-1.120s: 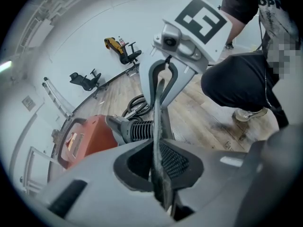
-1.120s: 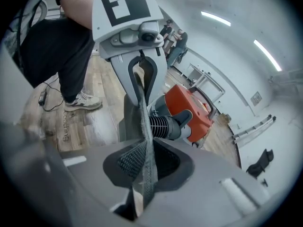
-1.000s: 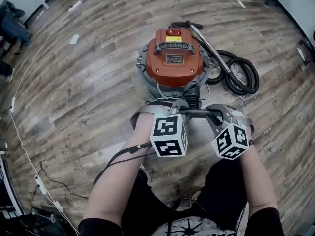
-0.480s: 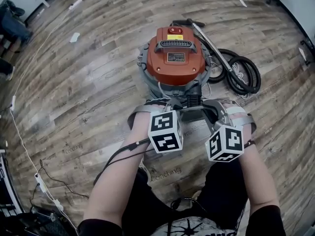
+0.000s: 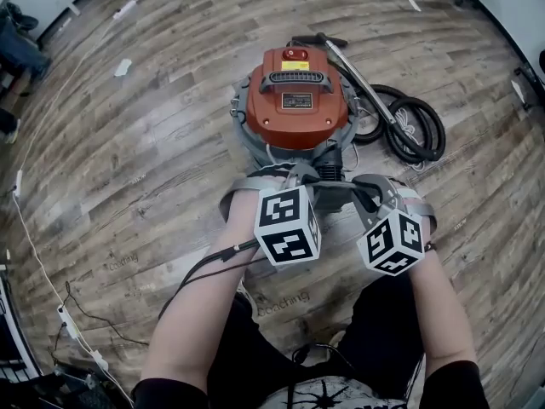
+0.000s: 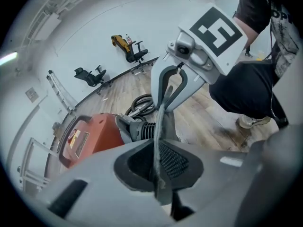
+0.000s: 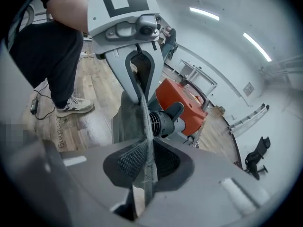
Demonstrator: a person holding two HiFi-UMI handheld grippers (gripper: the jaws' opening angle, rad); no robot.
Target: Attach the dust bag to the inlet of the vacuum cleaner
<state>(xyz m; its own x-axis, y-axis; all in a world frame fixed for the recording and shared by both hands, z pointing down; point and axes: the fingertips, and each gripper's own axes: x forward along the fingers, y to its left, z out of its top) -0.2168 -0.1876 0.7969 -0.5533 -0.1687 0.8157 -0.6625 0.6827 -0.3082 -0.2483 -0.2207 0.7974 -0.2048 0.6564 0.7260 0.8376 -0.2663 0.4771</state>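
Head view: bringing dust bag (image 7: 128,122) up to inlet (image 5: 330,162) of vacuum cleaner (image 5: 294,100) on the floor, with left tongs (image 6: 158,167) and right tongs (image 7: 144,171) each clamped narrow on its fabric edge. Next, probably line bag opening up with inlet and push on

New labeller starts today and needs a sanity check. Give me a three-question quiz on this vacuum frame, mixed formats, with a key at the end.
1. Multiple choice: the left gripper and the right gripper are both shut on what?
A) the hose
B) the grey dust bag
C) nothing

2. True or false: the orange vacuum cleaner lies tipped over on its side.

3. Fill in: in the head view, the coiled hose lies on the wood floor to the picture's ___ of the vacuum cleaner.

Key
1. B
2. False. It stands upright with its lid facing up.
3. right
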